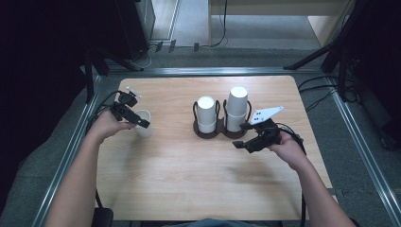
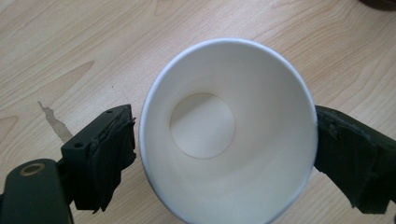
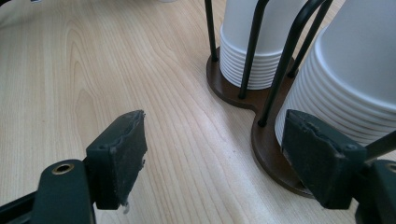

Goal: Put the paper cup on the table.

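Cup [image 2: 229,135] stands upright near the table's [image 1: 189,179] left edge, mouth up, axis vertical, between the left gripper's [image 2: 224,154] wide jaws, a slight gap beside one pad. Right gripper [image 3: 224,158] gapes empty.

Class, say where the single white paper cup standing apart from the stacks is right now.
In the high view the single white paper cup stands upright at the wooden table's left side, between the left gripper's open jaws, left of the dark two-stack cup holder.
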Motion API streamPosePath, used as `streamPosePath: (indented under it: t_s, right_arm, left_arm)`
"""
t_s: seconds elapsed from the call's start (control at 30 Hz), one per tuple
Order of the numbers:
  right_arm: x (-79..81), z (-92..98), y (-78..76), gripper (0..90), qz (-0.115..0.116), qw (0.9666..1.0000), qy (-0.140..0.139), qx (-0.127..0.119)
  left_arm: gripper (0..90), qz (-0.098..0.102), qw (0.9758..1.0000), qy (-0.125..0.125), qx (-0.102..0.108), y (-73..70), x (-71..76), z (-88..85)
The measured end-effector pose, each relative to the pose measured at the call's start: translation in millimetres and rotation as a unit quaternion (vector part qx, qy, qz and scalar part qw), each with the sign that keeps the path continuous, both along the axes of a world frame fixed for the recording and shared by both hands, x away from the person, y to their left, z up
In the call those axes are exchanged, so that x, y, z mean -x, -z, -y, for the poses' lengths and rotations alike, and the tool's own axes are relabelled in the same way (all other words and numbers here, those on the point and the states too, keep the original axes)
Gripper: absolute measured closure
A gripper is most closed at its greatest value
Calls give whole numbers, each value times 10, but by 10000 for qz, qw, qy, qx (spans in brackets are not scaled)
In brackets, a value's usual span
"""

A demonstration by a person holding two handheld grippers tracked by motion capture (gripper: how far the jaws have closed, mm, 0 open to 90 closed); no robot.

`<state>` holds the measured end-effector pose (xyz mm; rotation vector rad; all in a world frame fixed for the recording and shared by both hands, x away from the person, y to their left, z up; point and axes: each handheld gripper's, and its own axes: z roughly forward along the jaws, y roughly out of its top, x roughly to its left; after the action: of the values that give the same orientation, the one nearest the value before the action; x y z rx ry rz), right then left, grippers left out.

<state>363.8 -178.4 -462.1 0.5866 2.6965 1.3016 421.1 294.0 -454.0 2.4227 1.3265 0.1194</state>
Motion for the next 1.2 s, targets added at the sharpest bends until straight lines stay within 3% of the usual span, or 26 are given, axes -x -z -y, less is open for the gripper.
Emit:
streamPosePath:
  t_s: [0.43,0.67,0.9,0.93,1.2]
  right_arm:
    - [5,-10,2,223,65,10000,-12,63]
    - [9,-10,3,224,31,10000,-26,66]
    - [6,-14,8,223,54,9999,-33,91]
    - [7,-15,8,223,48,9999,-37,86]
    - [9,-9,5,223,36,9999,-30,89]
  left_arm:
    - [97,291,9995,9,75,-135,68,-33]
    - [98,487,9984,-24,290,-272,105,-43]
    - [99,654,9971,-96,376,-385,112,-13]
    - [99,717,9963,-69,459,-425,118,16]
    - [101,833,9952,169,490,-497,142,230]
